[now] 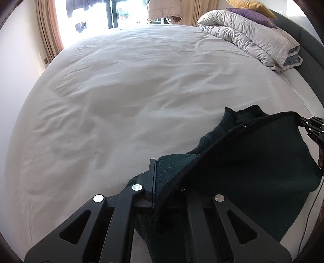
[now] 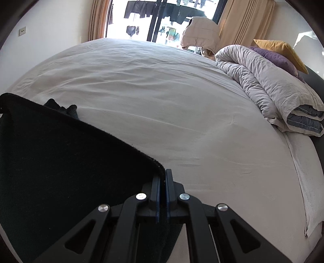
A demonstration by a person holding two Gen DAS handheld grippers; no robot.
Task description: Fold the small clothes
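A dark green knitted garment (image 1: 253,157) hangs stretched between my two grippers above the white bed sheet (image 1: 121,101). My left gripper (image 1: 157,178) is shut on one corner of its ribbed edge. My right gripper (image 2: 163,178) is shut on the other corner of the garment (image 2: 60,172); it also shows at the right edge of the left wrist view (image 1: 311,125). A bunched part of the garment (image 2: 60,109) trails on the sheet (image 2: 162,101) behind the stretched edge.
A rolled grey duvet (image 2: 273,87) with purple (image 2: 279,60) and yellow (image 2: 283,50) cushions lies along the dark headboard on the right. A window with curtains and hanging laundry (image 2: 162,18) is beyond the far side of the bed.
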